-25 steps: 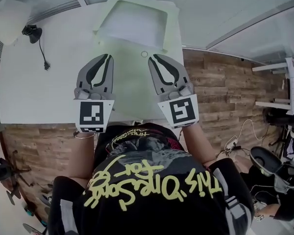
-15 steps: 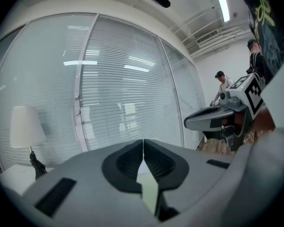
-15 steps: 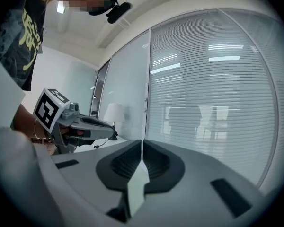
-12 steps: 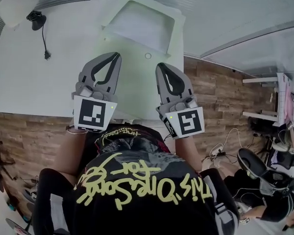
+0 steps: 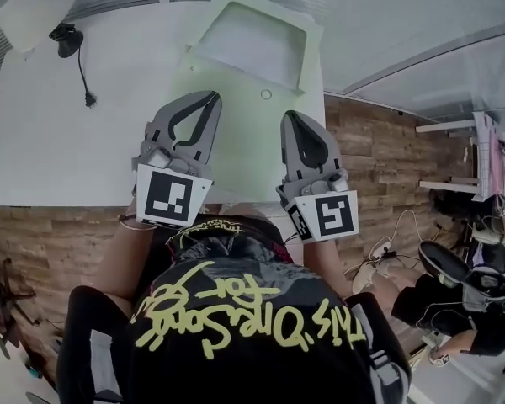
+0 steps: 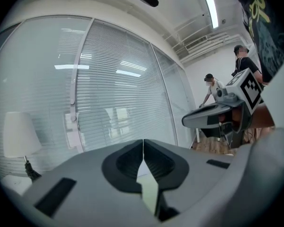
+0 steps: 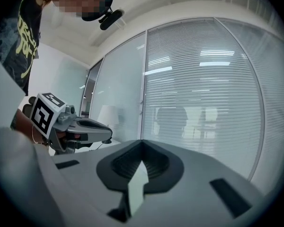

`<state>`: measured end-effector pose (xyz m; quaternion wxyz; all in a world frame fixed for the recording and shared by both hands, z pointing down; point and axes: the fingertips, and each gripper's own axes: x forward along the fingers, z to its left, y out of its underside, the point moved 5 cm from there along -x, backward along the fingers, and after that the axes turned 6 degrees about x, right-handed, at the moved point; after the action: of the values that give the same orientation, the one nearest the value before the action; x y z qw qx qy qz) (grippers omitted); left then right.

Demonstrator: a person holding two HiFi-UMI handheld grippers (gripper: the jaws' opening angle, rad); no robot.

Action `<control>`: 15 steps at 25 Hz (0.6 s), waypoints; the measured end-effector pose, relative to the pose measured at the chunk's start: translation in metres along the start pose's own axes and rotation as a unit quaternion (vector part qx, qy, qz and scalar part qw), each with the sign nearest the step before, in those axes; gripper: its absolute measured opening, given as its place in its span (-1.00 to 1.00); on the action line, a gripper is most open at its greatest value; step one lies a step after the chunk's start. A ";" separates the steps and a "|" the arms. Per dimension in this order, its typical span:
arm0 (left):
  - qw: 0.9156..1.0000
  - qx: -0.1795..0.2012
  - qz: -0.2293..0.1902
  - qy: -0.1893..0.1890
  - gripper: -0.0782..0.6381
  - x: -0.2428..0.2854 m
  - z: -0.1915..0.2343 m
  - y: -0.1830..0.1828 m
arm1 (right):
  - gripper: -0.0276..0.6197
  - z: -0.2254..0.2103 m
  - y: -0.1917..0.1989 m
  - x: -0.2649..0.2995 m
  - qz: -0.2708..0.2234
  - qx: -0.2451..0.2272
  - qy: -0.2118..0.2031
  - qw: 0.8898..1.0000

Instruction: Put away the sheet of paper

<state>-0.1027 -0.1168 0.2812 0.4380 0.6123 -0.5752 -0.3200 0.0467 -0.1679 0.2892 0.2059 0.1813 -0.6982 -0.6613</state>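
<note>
A pale green sheet of paper (image 5: pixel 240 141) stretches from the table's near edge toward a pale green folder (image 5: pixel 310 53) with a see-through window at the far side. My left gripper (image 5: pixel 210 97) is shut on the sheet's left side. My right gripper (image 5: pixel 290 116) is shut on its right side. In the left gripper view the closed tips (image 6: pixel 143 141) pinch a green strip of the sheet (image 6: pixel 149 190), and the right gripper (image 6: pixel 187 122) shows beside them. The right gripper view shows the same: closed tips (image 7: pixel 142 142), the sheet (image 7: pixel 137 188), and the left gripper (image 7: pixel 109 135).
A white table (image 5: pixel 59 141) carries a white lamp shade (image 5: pixel 34 7) and a small black device with a cable (image 5: pixel 67 40) at the far left. Glass walls with blinds stand behind. Wood floor, shelves and seated people (image 5: pixel 463 310) are to the right.
The head view has swung a little to the left. Both grippers stay shut on the sheet, and the right one sits slightly nearer to me than before.
</note>
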 end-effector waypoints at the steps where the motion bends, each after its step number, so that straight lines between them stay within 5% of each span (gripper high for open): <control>1: 1.000 0.000 -0.002 0.002 -0.75 -0.001 0.001 0.001 | -0.90 0.002 0.001 0.000 -0.001 -0.001 0.005 1.000; 15: 0.999 0.008 -0.023 0.033 -0.75 -0.018 0.015 0.012 | -0.90 0.033 0.004 0.000 -0.005 -0.012 0.045 0.999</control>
<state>-0.1234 -0.1011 0.2839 0.4442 0.6393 -0.5485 -0.3052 0.0293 -0.1399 0.2914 0.2360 0.2122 -0.6788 -0.6622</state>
